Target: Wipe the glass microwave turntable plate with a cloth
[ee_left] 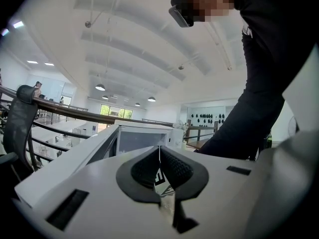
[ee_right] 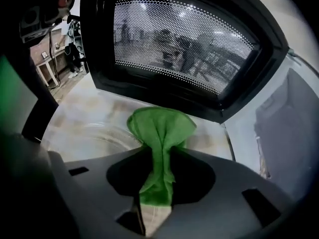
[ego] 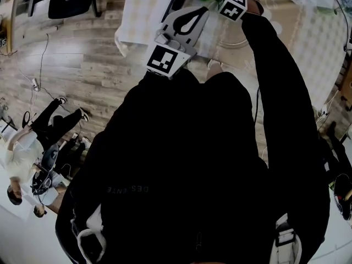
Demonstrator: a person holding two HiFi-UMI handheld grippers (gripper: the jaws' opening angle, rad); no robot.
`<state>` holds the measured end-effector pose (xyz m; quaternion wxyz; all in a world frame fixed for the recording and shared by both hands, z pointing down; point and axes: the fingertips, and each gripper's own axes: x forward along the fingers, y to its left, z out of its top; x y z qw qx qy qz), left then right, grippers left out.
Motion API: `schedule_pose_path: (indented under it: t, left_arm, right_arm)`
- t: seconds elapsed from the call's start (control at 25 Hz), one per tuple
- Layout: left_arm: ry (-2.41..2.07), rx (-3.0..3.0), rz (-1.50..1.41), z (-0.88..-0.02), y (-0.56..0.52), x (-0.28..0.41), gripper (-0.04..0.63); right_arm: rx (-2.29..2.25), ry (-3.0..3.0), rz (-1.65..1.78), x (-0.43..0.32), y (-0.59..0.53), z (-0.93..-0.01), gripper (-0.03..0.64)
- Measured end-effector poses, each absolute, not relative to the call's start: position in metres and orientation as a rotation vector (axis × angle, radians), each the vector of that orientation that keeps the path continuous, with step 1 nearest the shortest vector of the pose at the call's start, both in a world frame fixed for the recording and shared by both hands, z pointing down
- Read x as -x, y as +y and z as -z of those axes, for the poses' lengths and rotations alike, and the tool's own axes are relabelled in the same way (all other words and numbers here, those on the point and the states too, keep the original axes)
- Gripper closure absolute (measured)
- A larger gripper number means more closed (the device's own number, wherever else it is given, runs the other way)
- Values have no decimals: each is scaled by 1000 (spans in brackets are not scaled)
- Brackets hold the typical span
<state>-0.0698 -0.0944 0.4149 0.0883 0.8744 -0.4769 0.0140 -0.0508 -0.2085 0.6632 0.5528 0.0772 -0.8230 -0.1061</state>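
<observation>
1. Microwave (ee_right: 184, 49): its dark mesh door stands just behind the marbled surface (ee_right: 75, 108).
2. Glass plate (ee_right: 94, 133): lies on the surface.
3. Green cloth (ee_right: 160, 128): pinched in the right claw (ee_right: 159, 166), with its bunched end by the plate's rim.
4. Left claw (ee_left: 160, 158): closed, empty, pointing upward.

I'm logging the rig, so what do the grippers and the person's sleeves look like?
The left gripper and right gripper have pale grey bodies with dark, curved jaw pads. Each carries a white cube with black square markers. The person wears black long sleeves.
</observation>
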Motion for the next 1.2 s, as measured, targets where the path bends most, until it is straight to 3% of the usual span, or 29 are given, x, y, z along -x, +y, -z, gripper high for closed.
schedule_pose_path:
  t: [1.2]
  left_arm:
    - [-1236, -2731, -61, -415, -74, 72, 574]
  right_arm:
    - [136, -1888, 12, 61, -60, -668, 489]
